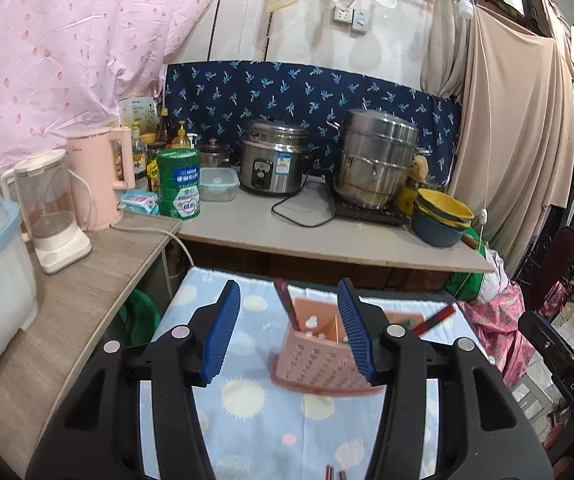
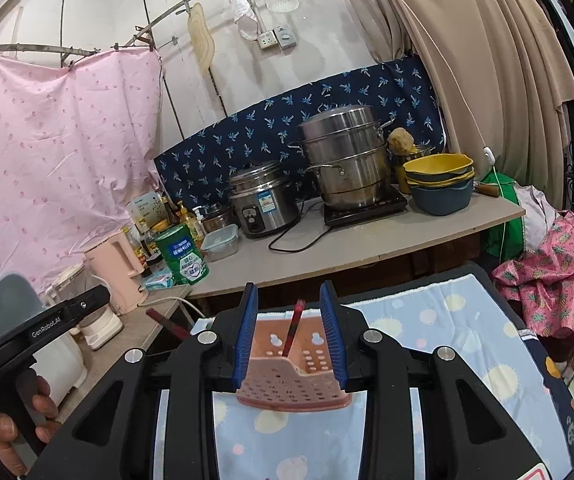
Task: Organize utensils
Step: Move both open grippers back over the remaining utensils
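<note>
holder: pink perforated utensil holder (image 2: 293,376) stands upright on the blue patterned towel (image 2: 447,344), near its far edge; the counter (image 2: 367,240) with pots lies beyond at 12 o'clock.
contents: one red-black chopstick (image 2: 295,330) stands in the holder, leaning slightly toward 1 o'clock. Left view shows a dark stick (image 1: 287,304) at the holder's 11 o'clock corner and another red-black chopstick (image 1: 435,320) lying off its 2 o'clock side — in or behind it, cannot tell.
right gripper (image 2: 291,336): jaws apart, straddling the holder's sides; contact unclear, nothing clamped.
left gripper (image 1: 299,332): jaws spread wide, empty, holder partly between the fingers.
loose items: two reddish stick tips (image 1: 335,472) at 6 o'clock in the left view, on the towel.
step: judged mid-task — some chopsticks loaded, others still loose.
next: likely fetch the loose sticks; needs a narrow pinch low on the towel, then a vertical drop into a compartment.
risk: light holder could tip if nudged.
</note>
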Available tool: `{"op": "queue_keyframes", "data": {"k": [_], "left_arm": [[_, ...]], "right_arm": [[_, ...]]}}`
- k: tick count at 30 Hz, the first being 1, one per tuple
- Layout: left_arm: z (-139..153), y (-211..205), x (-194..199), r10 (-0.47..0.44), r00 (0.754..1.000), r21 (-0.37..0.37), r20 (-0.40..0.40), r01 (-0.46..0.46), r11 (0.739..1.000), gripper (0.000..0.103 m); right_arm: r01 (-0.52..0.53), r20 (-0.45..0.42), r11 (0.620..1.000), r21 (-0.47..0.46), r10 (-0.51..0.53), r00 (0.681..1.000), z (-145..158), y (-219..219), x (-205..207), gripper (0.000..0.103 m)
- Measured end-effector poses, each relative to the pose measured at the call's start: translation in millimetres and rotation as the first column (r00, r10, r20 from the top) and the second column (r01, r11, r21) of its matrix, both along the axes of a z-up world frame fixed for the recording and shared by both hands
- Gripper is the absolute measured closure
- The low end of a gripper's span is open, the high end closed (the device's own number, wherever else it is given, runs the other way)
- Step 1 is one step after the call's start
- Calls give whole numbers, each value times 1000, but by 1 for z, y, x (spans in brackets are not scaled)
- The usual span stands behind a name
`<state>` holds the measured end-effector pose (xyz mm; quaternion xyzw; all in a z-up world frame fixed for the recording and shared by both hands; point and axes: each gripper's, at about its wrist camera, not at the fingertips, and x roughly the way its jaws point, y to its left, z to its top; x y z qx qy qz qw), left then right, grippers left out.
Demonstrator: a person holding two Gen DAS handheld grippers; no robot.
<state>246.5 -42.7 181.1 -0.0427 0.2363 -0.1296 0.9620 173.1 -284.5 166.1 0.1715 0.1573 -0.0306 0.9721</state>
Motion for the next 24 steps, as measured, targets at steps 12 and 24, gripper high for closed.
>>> {"op": "queue_keyframes", "data": {"k": [12, 24], "left_arm": [[-92, 7, -81, -41, 985, 97, -166, 58, 994, 55], [-172, 19, -159, -63, 947, 98, -314, 99, 990, 55]], "right_arm": [[-48, -193, 999, 6, 48, 980, -89, 31, -88, 70], [-73, -367, 996, 42, 83, 927, -175, 61, -155, 70]]}}
